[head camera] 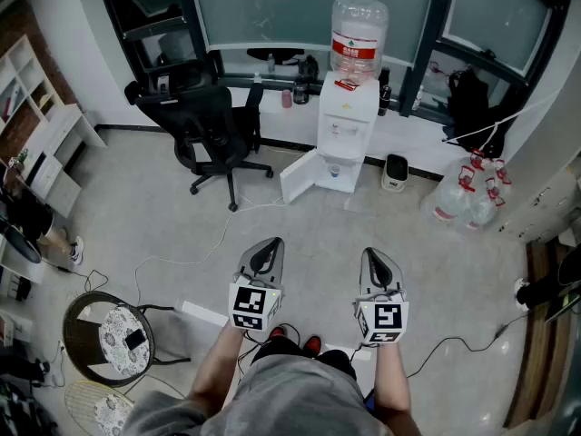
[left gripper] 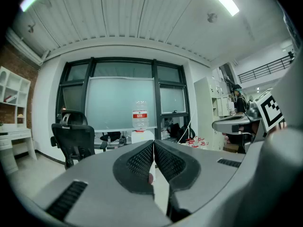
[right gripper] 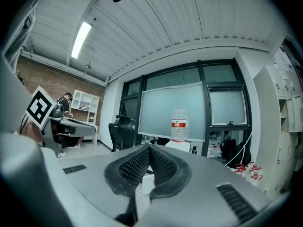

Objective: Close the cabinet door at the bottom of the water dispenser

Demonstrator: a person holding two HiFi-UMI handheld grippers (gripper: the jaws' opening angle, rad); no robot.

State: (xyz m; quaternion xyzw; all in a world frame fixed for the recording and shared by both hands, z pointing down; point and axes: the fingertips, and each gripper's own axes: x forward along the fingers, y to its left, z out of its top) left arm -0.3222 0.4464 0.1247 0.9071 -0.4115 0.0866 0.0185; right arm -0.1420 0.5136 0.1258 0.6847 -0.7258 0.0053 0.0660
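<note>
Your grey left gripper (head camera: 266, 246) and grey right gripper (head camera: 375, 254) both have closed fingers, holding nothing. At twelve o'clock stands the tall white water dispenser (head camera: 347, 125), its white cabinet door (head camera: 300, 176) open.

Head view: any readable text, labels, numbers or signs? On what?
None readable.
Water bottle on the water dispenser, red label: white print, too small to read.
Spare bottles at right, red labels: too small to read.
Cubes on left gripper and right gripper: black-and-white square markers, no words.
</note>
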